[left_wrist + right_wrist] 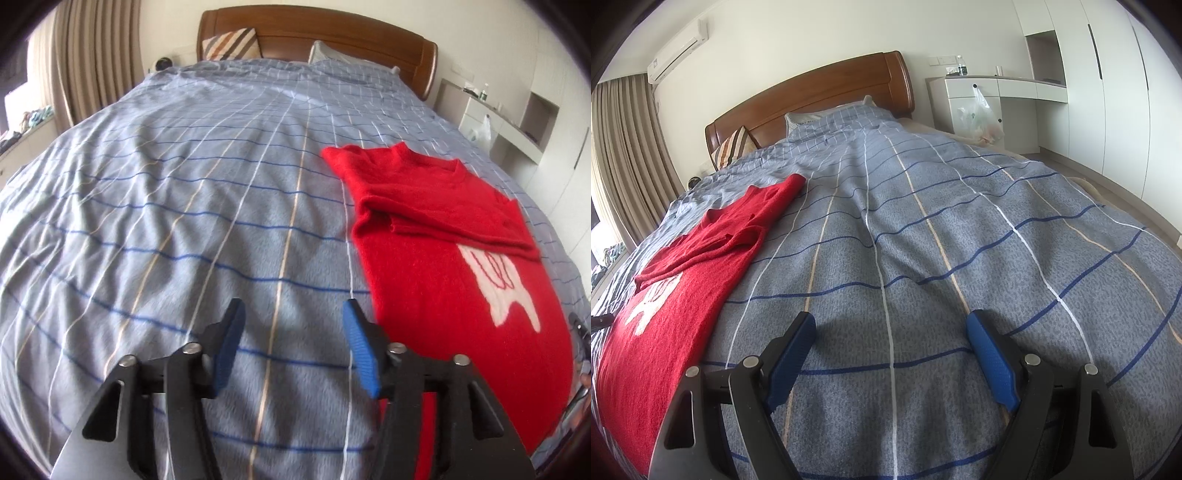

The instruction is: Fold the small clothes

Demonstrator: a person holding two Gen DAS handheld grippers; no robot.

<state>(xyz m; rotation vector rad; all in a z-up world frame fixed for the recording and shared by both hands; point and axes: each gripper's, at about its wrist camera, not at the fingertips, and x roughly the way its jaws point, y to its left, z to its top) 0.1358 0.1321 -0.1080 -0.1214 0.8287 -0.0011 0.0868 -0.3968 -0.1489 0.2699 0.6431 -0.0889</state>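
Note:
A red knitted sweater [443, 266] with a white motif lies flat on the blue checked bedcover [184, 221], both sleeves folded across its chest. In the left wrist view it lies to the right of my left gripper [293, 314], which is open and empty just above the cover, its right finger beside the sweater's left edge. In the right wrist view the sweater [676, 295] lies to the left of my right gripper [890, 325], which is open and empty over the bare bedcover [923, 240].
A wooden headboard [317, 37] and pillows [229, 44] stand at the far end. Curtains [624, 147] hang on the left. White cabinets [1089, 92] and a desk with a plastic bag [979, 114] stand on the right, past the bed's edge.

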